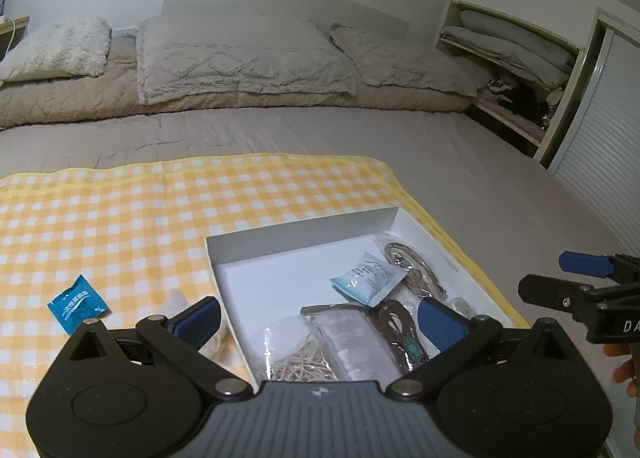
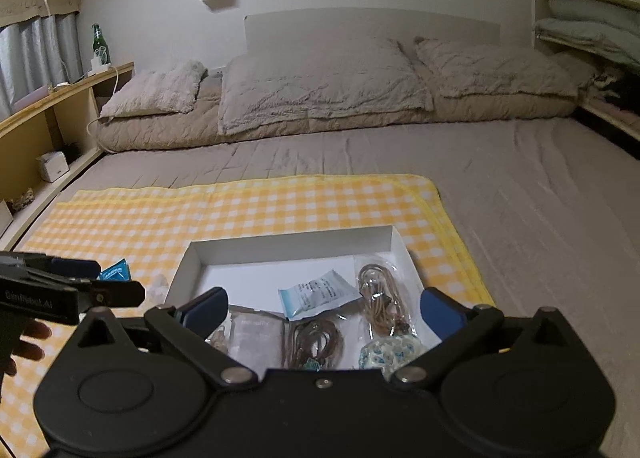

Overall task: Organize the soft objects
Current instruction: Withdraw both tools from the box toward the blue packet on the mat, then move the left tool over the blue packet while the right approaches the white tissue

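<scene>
Both jaws open, empty. Blue packet [image 1: 78,305] lies outside box [image 1: 300,225], left of my left jaws [image 1: 320,316]. Pinch its edge flat against cloth [image 1: 120,217].

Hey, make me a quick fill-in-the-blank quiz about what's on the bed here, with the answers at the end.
1. The white box sits on a yellow-and-white ____ cloth.
2. The dark blue sachet lies ____ the box, on the cloth.
3. Both the left gripper and the right gripper are ____, holding nothing.
4. The light blue packet lies ____ the box.

Answers: checked; outside; open; inside
</scene>
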`<state>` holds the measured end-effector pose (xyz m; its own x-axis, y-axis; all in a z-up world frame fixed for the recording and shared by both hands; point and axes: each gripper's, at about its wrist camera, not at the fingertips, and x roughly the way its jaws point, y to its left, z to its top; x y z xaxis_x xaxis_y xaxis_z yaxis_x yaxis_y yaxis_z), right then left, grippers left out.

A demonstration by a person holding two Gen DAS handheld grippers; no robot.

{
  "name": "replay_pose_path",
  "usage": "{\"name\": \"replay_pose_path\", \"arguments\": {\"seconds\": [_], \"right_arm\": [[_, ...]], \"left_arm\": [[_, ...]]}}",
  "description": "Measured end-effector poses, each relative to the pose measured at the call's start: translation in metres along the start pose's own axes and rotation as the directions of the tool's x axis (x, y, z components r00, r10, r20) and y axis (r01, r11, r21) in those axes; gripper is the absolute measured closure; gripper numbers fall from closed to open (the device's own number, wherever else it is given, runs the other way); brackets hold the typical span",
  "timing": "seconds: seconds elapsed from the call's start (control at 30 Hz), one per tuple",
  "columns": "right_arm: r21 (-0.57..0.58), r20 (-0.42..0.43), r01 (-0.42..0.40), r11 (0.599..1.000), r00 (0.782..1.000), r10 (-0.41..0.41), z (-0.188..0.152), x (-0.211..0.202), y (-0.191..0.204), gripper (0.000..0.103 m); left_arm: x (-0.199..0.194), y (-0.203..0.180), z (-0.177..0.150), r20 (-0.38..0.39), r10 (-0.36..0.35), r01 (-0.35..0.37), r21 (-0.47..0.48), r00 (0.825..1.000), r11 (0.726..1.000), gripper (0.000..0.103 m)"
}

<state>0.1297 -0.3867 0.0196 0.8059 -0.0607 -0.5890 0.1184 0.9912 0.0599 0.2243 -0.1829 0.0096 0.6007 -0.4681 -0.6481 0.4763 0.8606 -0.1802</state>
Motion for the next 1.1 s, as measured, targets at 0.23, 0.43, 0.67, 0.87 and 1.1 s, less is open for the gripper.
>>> {"name": "replay_pose_path", "arguments": {"seconds": [0.23,0.43,0.67,0.87,1.1], "right_arm": [[0.001,-0.013,0.038,0.999,0.999,-0.038,-0.003,0.007,0.007,0.0],[0.027,-0.026,0.021,0.999,0.999,-0.02,-0.002,0.015,0.007,0.0],[0.018,-0.017,-0.01,1.0,1.0,0.011,0.0,0.029,0.022,0.0],[-0.032,-0.011,-0.026,0.999,1.0,0.026,0.007,0.042,0.048,0.0],[-0.119,-0.004,-0.063,0.991,0.998,0.063,0.016,0.058,0.088,0.0]], "left_arm": [[-0.005,0.025,-0.002,0.0,0.025,-0.025,-0.001,1.0,1.0,0.0],[-0.015,0.057,0.001,0.016,0.073,-0.073,-0.029,0.997,0.997,0.0],[-0.022,0.096,0.008,0.027,0.131,-0.128,-0.073,0.991,0.989,0.0],[-0.025,0.134,0.012,0.026,0.183,-0.178,-0.119,0.983,0.977,0.0],[-0.022,0.178,0.013,-0.004,0.264,-0.26,-0.193,0.964,0.946,0.0]]}}
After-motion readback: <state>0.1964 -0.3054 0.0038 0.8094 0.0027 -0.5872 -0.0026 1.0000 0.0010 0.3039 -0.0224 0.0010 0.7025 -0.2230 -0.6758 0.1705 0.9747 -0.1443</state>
